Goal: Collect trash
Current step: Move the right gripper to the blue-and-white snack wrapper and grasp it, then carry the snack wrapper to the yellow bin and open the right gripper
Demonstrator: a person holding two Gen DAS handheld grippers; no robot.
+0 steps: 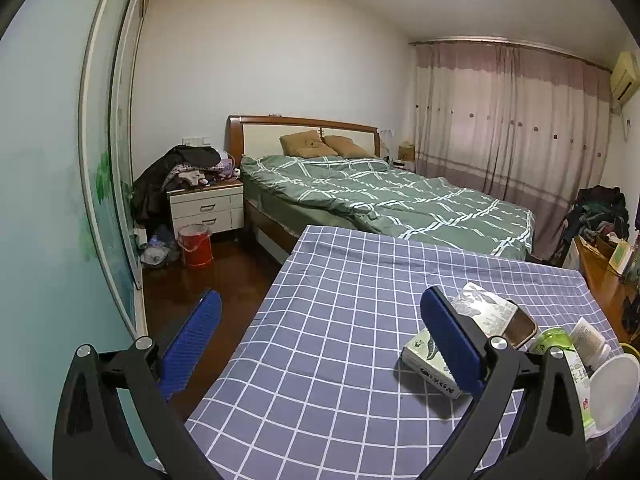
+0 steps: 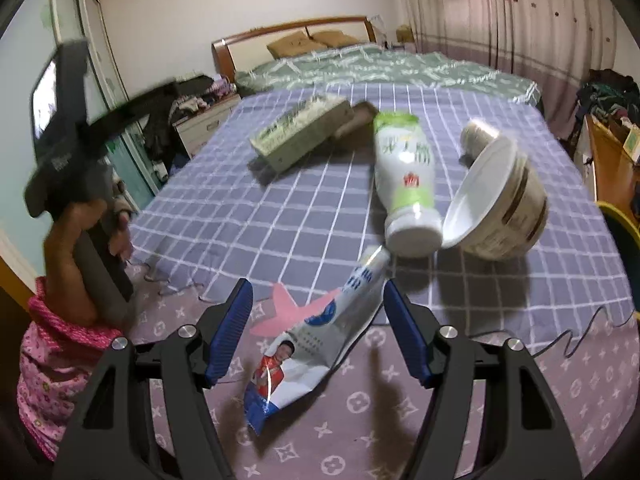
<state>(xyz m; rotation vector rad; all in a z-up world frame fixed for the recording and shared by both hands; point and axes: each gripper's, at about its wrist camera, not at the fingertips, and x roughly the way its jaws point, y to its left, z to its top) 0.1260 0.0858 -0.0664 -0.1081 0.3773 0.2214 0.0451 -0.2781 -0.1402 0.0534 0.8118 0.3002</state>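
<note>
Left gripper (image 1: pixel 320 344): tongs standing spread wide, holding nothing, hovering above the left part of the table (image 1: pixel 340 320) with one finger out over the dark floor (image 1: pixel 224 276). In the right wrist view the same tool is showing blurred at far left, gripped in the person's left hand (image 2: pixel 86 236). Carton (image 2: pixel 300 136): lying on its side on the checked cloth, untouched. Wrapper (image 2: pixel 316 332): crumpled silver-and-blue, lying on the purple patterned cloth directly between the fingers of the right gripper (image 2: pixel 318 334); those tongs are standing spread on either side of it and are not pinching it. Bottle (image 2: pixel 408 180): white with a green label, lying flat, its base just beside the tipped paper bowl (image 2: pixel 496 204); a smaller cup (image 2: pixel 478 134) is lying behind the bowl. Progress, as judged: collecting is only beginning, with every piece of trash still lying on the table and no bin showing on it; the wrapper is looking like the first pickup, the other four remaining. Surroundings: a bedroom, with a nightstand (image 1: pixel 206 210) piled with clothes, a red bucket (image 1: pixel 195 244) on the floor, a bed (image 1: pixel 384 196) under a green cover, and drawn curtains (image 1: pixel 512 120) at right.
</note>
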